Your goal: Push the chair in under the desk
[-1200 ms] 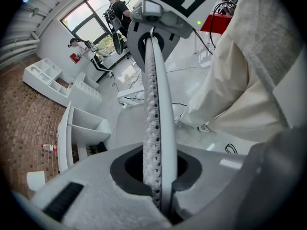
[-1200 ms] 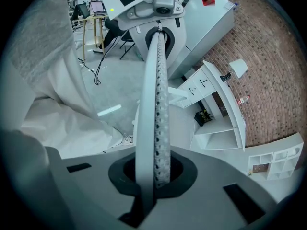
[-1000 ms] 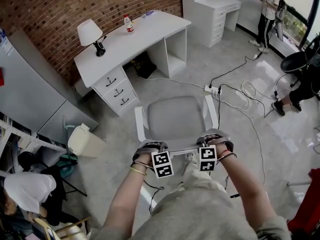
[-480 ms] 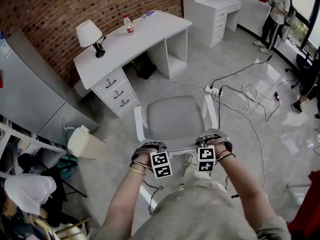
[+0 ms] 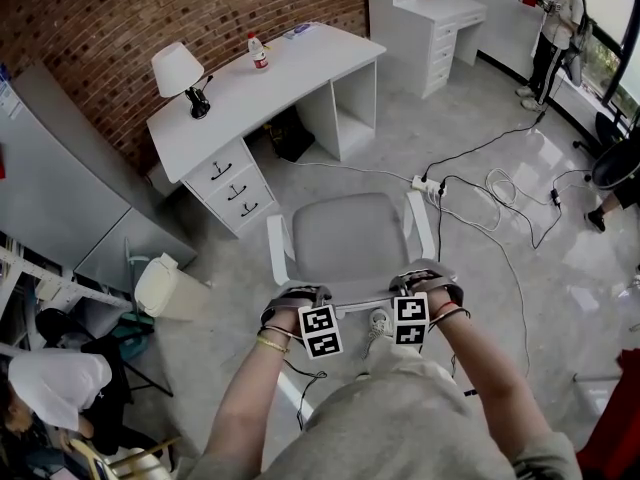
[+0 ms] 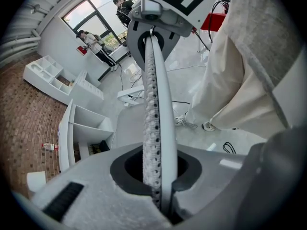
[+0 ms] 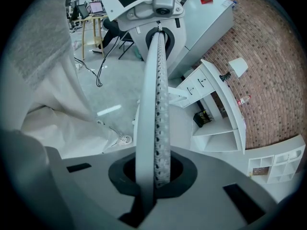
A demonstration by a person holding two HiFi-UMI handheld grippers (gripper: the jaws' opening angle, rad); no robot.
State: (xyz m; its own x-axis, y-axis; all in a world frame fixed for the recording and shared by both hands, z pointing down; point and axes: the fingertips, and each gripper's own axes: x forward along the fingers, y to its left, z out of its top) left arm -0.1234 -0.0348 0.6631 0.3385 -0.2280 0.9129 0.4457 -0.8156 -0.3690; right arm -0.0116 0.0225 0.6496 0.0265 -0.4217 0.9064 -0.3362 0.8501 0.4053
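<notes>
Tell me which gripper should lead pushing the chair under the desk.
Right, narrowly. Both the left gripper and right gripper clamp the chair backrest, but the desk opening lies ahead and leftward, so the right probably steers best.

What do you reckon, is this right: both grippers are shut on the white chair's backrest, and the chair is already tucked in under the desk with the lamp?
No. The head view shows the white chair standing on open floor, short of the desk, not tucked under it. The left gripper and right gripper are indeed shut on its backrest.
</notes>
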